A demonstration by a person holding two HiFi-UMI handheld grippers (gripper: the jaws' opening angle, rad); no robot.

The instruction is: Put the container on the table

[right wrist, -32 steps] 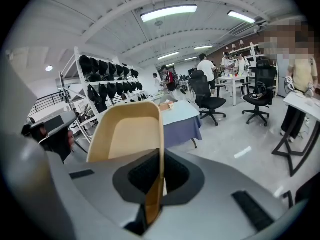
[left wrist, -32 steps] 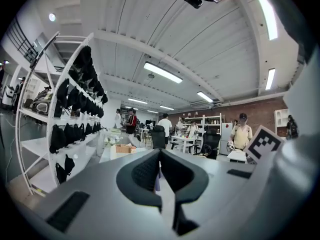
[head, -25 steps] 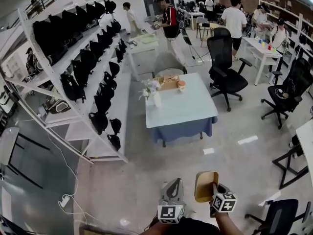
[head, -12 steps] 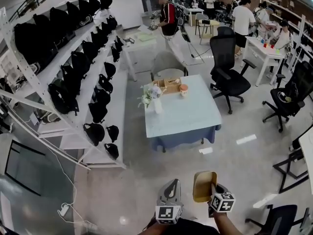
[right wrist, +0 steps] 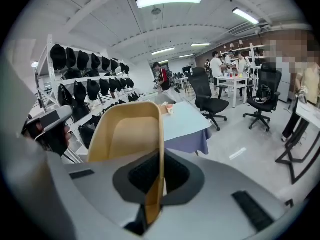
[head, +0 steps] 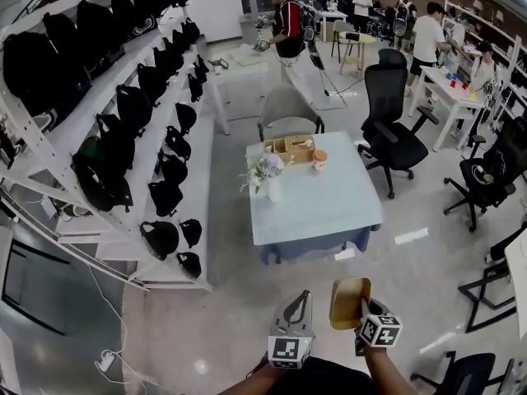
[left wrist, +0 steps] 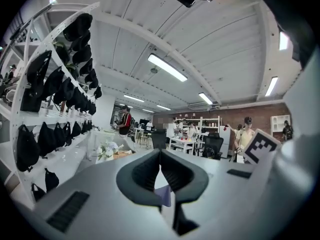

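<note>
Between right gripper (right wrist: 159,170) jaws, tan container (right wrist: 127,131) wall pinched, cavity leftward; left gripper (left wrist: 161,170) alongside, jaws together, empty.

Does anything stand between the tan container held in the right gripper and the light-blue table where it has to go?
Nothing visible does. The right gripper is shut on the tan container, and only open grey floor lies between it and the light-blue table. The vase of flowers, wooden box and cup sit toward its far side.

Bright ceiling strip lights (right wrist: 169,0), fisheye-bent edges, dark vignetted corners, soft shadows
</note>
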